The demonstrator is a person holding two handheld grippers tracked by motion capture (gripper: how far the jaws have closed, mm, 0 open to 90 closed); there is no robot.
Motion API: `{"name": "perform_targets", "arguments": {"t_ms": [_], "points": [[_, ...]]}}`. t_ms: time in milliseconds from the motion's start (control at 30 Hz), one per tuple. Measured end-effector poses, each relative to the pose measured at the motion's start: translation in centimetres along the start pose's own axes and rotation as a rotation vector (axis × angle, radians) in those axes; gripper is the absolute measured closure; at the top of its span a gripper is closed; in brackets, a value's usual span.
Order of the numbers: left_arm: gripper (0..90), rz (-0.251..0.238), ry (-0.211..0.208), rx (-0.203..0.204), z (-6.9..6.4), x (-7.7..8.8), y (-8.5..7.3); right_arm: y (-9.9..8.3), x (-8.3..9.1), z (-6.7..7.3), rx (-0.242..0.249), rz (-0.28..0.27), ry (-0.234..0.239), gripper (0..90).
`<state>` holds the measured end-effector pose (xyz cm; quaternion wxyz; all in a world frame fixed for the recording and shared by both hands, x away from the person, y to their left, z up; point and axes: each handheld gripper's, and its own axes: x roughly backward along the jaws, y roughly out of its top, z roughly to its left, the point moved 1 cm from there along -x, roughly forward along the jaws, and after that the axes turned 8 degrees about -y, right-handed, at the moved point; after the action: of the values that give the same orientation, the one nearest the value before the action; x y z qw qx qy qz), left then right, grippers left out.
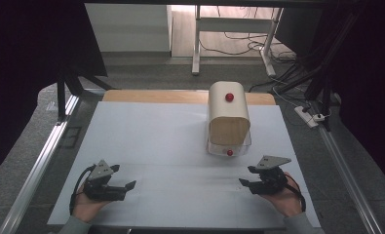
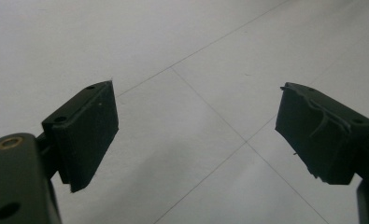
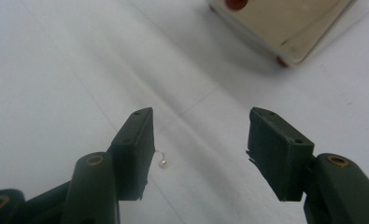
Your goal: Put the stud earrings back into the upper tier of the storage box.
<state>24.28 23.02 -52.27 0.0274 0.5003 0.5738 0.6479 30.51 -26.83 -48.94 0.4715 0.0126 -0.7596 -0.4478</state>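
The high view looks forward and down on the bench from above your side; your forearms enter at its bottom edge. Each gripper view rides close behind its own jaws and faces the white bench surface at short range. The right gripper view shares the cream box with the high view.
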Motion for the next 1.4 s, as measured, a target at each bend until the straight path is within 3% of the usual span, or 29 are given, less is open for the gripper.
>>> {"name": "perform_targets", "arguments": {"t_ms": [233, 700, 1133, 1333, 1367, 1400], "points": [[12.8, 0.000, 0.001, 0.000, 0.0, 0.0, 0.0, -0.4, -1.0, 0.5, 0.019, 0.068, 0.016, 40.7], [12.8, 0.004, 0.002, 0.002, 0.0, 0.0, -0.1, -0.8, -2.3, 1.1, 0.045, 0.140, 0.024, 43.6], [12.8, 0.004, 0.004, 0.001, 0.0, -0.1, 0.0, -0.6, -2.8, 1.5, 0.059, 0.176, 0.028, 63.2], [12.8, 0.003, 0.006, 0.002, 0.1, 0.0, -0.1, -0.3, -2.9, 1.7, 0.071, 0.196, 0.052, 78.5], [12.8, 0.003, 0.006, 0.002, 0.1, 0.0, -0.1, -0.2, -2.9, 1.8, 0.081, 0.199, 0.059, 85.1], [12.8, 0.003, 0.006, 0.002, 0.1, 0.0, -0.1, -0.2, -2.9, 1.8, 0.081, 0.199, 0.059, 85.1]]}}
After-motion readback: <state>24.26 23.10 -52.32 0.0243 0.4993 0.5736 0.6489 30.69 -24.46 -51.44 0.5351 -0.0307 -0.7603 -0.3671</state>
